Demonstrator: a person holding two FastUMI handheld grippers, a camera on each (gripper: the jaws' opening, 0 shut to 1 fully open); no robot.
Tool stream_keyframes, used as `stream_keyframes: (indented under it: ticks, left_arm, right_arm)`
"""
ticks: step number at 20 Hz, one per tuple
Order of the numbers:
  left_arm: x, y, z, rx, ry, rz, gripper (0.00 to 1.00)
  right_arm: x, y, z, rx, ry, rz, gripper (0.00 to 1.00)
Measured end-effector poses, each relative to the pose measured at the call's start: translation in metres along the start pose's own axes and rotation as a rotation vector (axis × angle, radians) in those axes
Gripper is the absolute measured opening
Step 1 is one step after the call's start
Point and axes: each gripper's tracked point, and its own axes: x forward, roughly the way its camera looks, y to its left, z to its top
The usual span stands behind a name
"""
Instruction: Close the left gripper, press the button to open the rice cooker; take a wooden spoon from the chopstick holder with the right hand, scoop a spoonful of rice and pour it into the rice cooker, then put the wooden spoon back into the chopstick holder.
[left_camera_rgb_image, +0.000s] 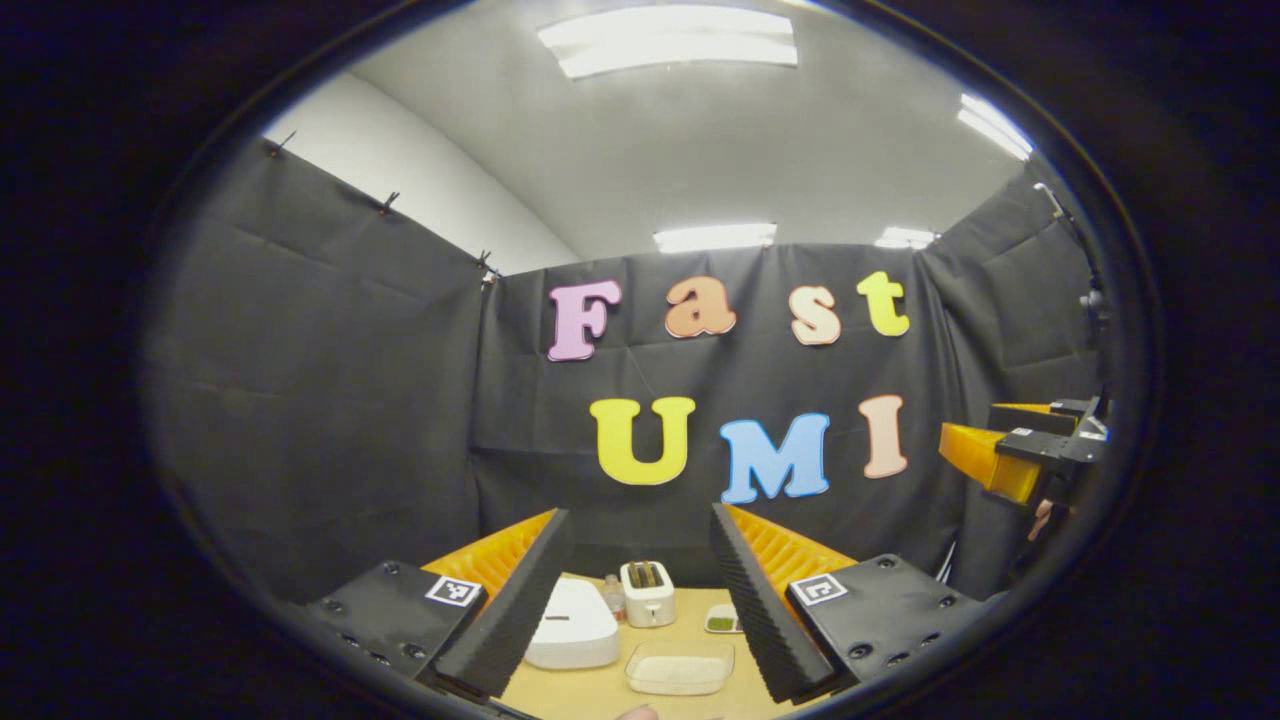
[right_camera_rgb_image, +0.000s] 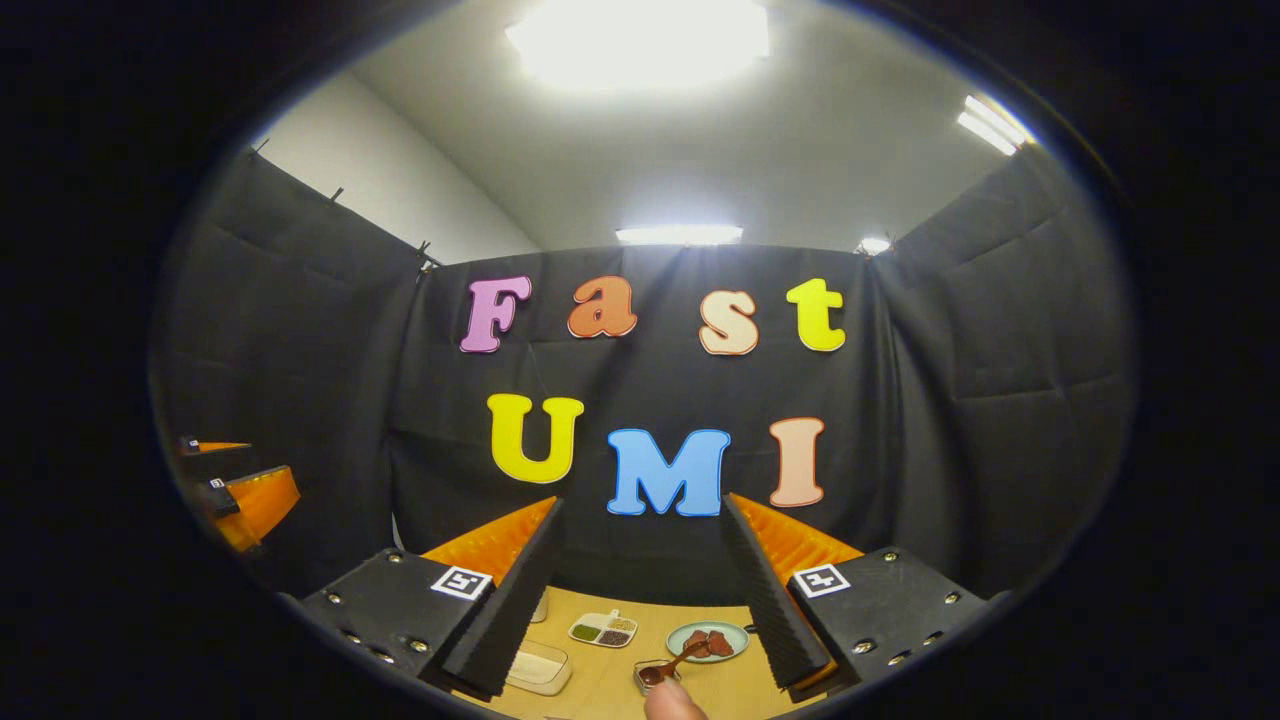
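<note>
Waiting to start: rice cooker (left_camera_rgb_image: 572, 625) sits lid-down at desk's (left_camera_rgb_image: 600, 690) left | left tool (left_camera_rgb_image: 640, 610) wide open, empty; judged next: shut it, press button | right tool (right_camera_rgb_image: 640, 600) open, empty; wooden spoon (right_camera_rgb_image: 672, 663) below | clear rice tray (left_camera_rgb_image: 680, 668) beside cooker | black-cloth booth, ceiling lights.

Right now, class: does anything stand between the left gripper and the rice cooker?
Nothing visible does. The left gripper is open above the table, and the white rice cooker lies ahead of its fingers with its lid shut.
</note>
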Motion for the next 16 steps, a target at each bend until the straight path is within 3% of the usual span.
stream_keyframes:
  ticks: [5,6,7,9,13,14,15,16]
  left_arm:
    - [-0.006,0.021,-0.017,-0.029,0.008,0.118,0.94]
    - [-0.001,0.028,-0.027,-0.022,0.025,0.144,0.99]
    - [0.003,0.035,-0.043,-0.013,0.065,0.171,0.87]
    - [0.017,0.040,-0.065,-0.001,0.103,0.186,0.80]
    - [0.063,0.065,-0.122,0.008,0.179,0.193,0.38]
    - [0.077,0.073,-0.139,0.006,0.209,0.193,0.34]
    - [0.091,0.086,-0.156,0.006,0.235,0.196,0.23]
    - [0.105,0.097,-0.173,0.005,0.258,0.192,0.21]
  right_arm:
    - [-0.005,-0.009,-0.016,0.020,-0.012,0.045,0.94]
    - [-0.005,-0.011,-0.023,0.034,0.000,0.048,0.94]
    - [-0.006,-0.011,-0.033,0.043,0.023,0.056,0.94]
    - [-0.001,-0.005,-0.035,0.046,0.019,0.060,0.94]
    - [0.019,0.004,-0.042,-0.001,0.013,-0.008,0.94]
    - [0.025,0.014,-0.045,0.006,0.026,-0.019,0.94]
    - [0.031,0.025,-0.048,0.010,0.041,-0.023,0.94]
    - [0.038,0.034,-0.046,0.004,0.040,-0.035,0.94]
